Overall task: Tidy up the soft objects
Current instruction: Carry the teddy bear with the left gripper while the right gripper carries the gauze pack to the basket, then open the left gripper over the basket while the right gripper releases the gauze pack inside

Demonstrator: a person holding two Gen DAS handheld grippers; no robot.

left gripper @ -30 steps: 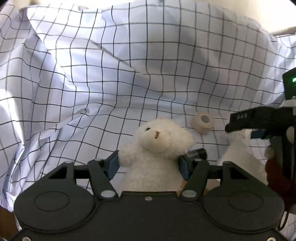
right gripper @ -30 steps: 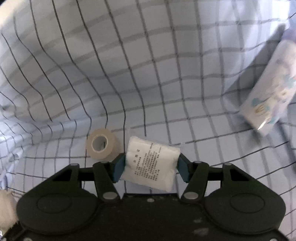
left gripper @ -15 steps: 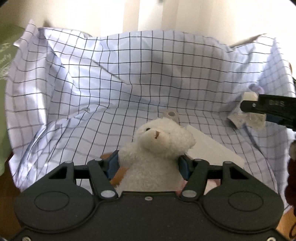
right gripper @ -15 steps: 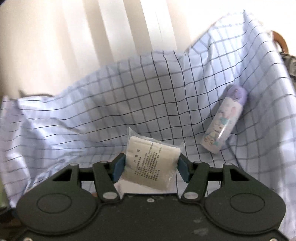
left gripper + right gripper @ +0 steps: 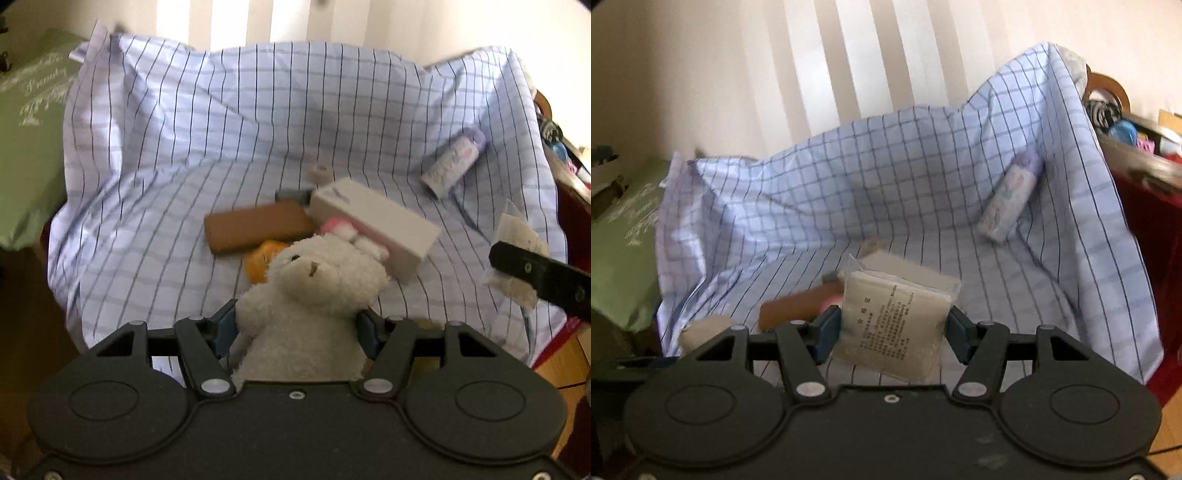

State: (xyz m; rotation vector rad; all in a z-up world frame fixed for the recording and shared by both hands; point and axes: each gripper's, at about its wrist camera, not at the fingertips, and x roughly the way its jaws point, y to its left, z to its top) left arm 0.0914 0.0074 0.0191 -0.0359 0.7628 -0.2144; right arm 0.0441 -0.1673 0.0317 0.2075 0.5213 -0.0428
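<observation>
Claws (image 5: 297,326) (image 5: 892,334) raised, gripping bear (image 5: 314,295), packet (image 5: 894,325)

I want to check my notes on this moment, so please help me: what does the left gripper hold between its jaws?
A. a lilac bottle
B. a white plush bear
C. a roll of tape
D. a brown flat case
B: the left gripper has its jaws closed on the body of the white plush bear, while the brown flat case, the lilac bottle and the roll of tape lie on the checked cloth.
</observation>
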